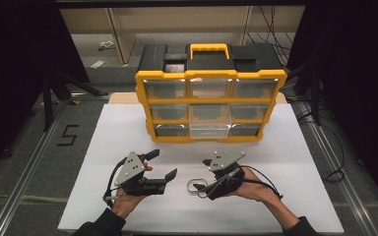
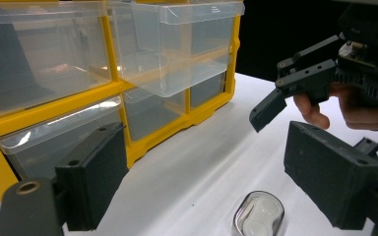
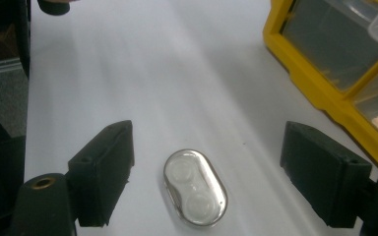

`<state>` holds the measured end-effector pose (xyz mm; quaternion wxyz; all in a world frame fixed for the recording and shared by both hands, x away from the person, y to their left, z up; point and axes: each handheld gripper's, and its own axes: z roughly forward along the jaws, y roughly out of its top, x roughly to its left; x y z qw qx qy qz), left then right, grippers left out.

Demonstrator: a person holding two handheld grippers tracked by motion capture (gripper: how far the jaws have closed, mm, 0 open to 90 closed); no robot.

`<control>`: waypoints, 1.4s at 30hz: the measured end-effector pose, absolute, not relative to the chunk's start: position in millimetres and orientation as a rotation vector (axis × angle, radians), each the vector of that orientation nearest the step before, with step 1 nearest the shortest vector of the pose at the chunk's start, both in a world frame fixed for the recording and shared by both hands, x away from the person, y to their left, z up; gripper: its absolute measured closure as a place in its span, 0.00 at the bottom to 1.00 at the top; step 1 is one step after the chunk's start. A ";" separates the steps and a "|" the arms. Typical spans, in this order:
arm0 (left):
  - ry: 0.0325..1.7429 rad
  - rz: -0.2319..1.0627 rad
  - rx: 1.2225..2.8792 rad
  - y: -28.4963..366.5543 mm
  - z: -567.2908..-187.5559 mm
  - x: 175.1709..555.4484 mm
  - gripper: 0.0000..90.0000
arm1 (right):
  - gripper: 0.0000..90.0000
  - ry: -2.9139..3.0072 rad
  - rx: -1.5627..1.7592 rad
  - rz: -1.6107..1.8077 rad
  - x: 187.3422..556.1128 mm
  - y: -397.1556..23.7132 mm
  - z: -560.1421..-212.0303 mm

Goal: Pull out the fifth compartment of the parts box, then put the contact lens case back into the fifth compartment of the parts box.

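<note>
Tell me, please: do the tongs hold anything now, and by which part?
Nothing is held. The right tongs stand open around the small clear case on the table without touching it; the left tongs are open and empty.

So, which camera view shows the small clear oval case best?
The right gripper view: the case lies whole between the open jaws, both round wells visible. The left gripper view cuts it off at the bottom edge. The high view shows it small, beside the right gripper.
</note>
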<state>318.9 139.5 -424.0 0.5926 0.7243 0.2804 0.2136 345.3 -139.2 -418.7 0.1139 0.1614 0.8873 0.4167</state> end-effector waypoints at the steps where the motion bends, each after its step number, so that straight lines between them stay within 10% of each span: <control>1: 0.652 0.497 1.684 139.5 -424.0 318.9 0.18 | 0.24 2.611 0.468 1.213 345.6 -138.2 -420.0; 42: 0.668 0.494 1.677 140.1 -424.4 319.8 0.18 | 0.27 2.705 0.420 1.108 349.5 -133.3 -442.4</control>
